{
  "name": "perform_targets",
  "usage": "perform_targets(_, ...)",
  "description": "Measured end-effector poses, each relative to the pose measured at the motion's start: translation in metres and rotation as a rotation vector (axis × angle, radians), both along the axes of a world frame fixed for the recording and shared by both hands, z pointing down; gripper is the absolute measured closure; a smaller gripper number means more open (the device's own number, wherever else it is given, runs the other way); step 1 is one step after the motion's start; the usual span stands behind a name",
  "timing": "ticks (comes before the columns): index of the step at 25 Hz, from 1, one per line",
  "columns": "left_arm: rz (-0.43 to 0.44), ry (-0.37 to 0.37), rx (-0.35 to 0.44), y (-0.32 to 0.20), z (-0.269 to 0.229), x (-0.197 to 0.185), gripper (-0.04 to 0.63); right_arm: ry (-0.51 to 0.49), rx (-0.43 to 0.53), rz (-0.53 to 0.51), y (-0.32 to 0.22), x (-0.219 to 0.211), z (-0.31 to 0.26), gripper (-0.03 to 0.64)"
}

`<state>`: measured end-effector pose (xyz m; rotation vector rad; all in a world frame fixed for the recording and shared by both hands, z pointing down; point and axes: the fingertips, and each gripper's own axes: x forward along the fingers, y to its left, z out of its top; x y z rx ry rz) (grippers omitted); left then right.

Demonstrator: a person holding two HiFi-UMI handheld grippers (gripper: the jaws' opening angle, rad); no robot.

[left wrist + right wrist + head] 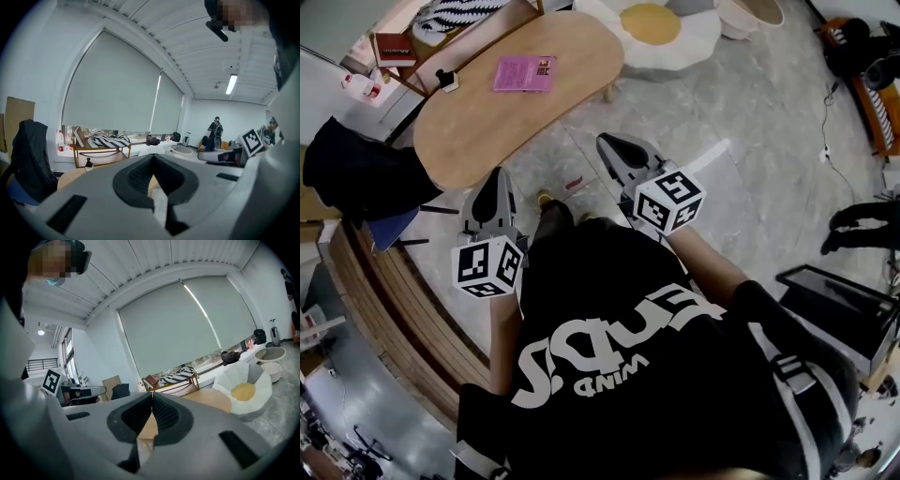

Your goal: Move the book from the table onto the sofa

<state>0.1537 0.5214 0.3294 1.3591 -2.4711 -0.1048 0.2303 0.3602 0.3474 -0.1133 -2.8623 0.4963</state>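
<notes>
A pink book [525, 73] lies flat on the oval wooden table [487, 122], toward its far side. Both grippers hover over the floor on the near side of the table, pointing at it. My left gripper [499, 180] is shut with nothing between its jaws, its tips close to the table's near edge. My right gripper [615, 146] is also shut and empty, to the right of the table's rim. A white egg-shaped cushion seat [661, 28] with a yellow centre sits beyond the table's right end. In both gripper views the book is out of sight.
A black jacket hangs over a chair [356, 173] left of the table. A small black bottle [445, 80] stands on the table's left end. Behind it a low shelf [394, 47] holds a red book and a striped cloth. Black equipment and cables [862, 66] lie at right.
</notes>
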Motion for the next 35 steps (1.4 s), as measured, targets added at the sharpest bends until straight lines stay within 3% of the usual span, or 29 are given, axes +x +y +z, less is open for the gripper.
perform_targets(15, 0.052, 0.031, 0.040, -0.073, 0.020, -0.094, 0.588, 0.021, 0.009, 0.037, -0.062, -0.084, 0.012, 0.615)
perform_targets(35, 0.112, 0.061, 0.033, -0.148, 0.025, -0.274, 0.588, 0.063, 0.012, 0.050, -0.117, -0.263, 0.014, 0.615)
